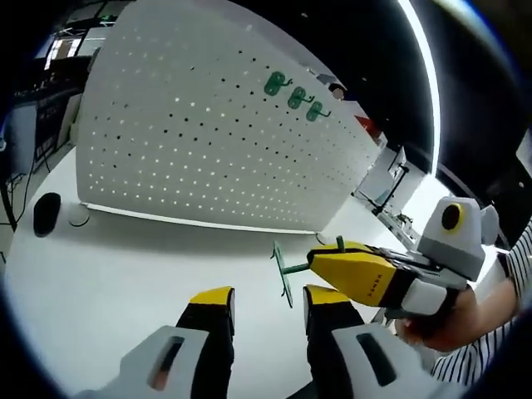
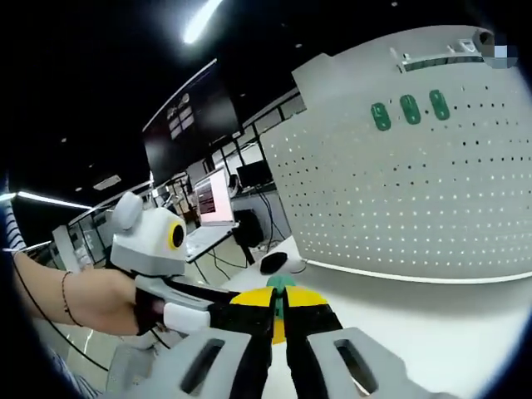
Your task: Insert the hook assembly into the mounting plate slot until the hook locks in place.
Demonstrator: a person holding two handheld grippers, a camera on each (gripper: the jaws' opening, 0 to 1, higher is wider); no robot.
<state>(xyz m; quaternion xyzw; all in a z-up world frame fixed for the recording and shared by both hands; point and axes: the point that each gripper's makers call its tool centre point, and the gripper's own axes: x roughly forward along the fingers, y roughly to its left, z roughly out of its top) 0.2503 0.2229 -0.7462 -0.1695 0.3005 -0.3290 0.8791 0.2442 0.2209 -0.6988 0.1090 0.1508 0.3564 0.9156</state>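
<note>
Right fingers grasp green hook; left fingers released before pegboard.

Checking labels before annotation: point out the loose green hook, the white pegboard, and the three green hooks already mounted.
Green plastic hook (image 1: 285, 270), left gripper view, its flat plate.
White perforated pegboard (image 1: 199, 133), left gripper view, bare face.
Three mounted green hooks (image 2: 410, 108), right gripper view, middle one.

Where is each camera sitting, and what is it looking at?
Left gripper view: rides on the left gripper, jaws apart, facing the white pegboard; the right gripper comes in holding a green hook, with a hand behind it.
Right gripper view: rides on the right gripper, shut on the green hook, facing the pegboard; the left gripper and a forearm show.
Shared: pegboard, its three mounted green hooks, white table.
</note>
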